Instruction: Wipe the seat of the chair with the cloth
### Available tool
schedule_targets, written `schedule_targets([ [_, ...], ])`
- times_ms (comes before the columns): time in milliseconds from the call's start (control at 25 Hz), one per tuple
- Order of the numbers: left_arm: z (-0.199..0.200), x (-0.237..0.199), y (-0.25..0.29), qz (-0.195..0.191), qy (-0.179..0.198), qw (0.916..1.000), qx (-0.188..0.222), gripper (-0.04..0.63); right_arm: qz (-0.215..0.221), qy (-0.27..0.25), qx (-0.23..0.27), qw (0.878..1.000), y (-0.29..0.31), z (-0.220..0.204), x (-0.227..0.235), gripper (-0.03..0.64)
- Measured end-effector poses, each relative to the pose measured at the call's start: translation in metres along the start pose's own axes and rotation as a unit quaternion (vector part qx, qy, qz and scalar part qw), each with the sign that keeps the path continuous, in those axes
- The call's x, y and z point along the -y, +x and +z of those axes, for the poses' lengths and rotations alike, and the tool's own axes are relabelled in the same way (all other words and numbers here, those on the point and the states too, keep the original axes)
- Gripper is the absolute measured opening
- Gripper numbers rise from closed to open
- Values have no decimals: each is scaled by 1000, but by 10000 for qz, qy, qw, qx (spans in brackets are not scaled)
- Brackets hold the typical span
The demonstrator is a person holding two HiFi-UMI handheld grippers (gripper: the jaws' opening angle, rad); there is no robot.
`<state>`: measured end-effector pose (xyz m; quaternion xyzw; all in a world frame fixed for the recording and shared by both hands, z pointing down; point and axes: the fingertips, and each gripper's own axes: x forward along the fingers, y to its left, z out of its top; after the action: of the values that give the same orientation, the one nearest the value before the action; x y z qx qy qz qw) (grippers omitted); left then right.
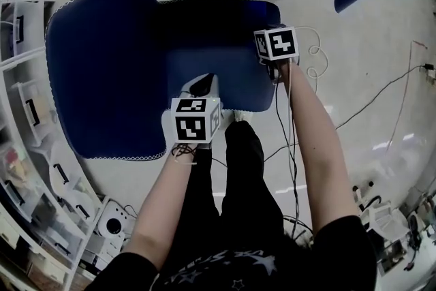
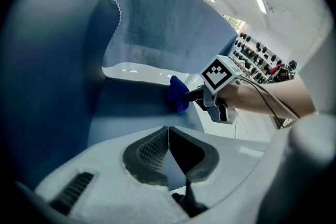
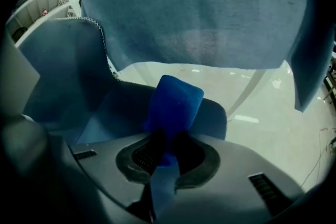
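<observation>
the right gripper (image 3: 167, 140) has its fingers clamped on a wad of bright blue cloth (image 3: 174, 103). most of the wad bulges out past the tips, so it would be soft cloth rather than plastic that meets the chair. in the left gripper view the cloth sits low over the far right part of the dark blue seat (image 1: 211, 37), touching it or just above; i cannot tell which. this looks like the start or the end of a stroke, with most of the seat yet to be crossed.

the left gripper (image 2: 168, 132) has its fingers drawn together with nothing between them. it hovers over the seat's front edge, near the person's legs. judged from that spot, it is kept clear of the wiping path, or is ready to steady the chair.

a draped blue sheet (image 3: 199, 13) hangs behind the seat, and another stitched-edge cover (image 1: 95, 58) lies along its left side. a wide sweep could snag either one. the floor (image 1: 368, 51) to the right carries loose cables.
</observation>
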<state>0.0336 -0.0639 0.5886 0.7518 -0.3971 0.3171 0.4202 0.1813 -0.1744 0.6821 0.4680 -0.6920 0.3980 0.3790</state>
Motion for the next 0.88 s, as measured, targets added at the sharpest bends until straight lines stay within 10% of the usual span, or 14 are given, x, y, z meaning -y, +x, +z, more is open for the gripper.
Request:
schedule_targets([
  [560, -19, 70, 21, 158, 17, 9998, 86, 21, 83, 311, -72, 9995, -34, -46, 75, 55],
  [880, -47, 25, -8, 668, -605, 9956, 251, 21, 268, 232, 33, 9994, -33, -36, 47, 55],
])
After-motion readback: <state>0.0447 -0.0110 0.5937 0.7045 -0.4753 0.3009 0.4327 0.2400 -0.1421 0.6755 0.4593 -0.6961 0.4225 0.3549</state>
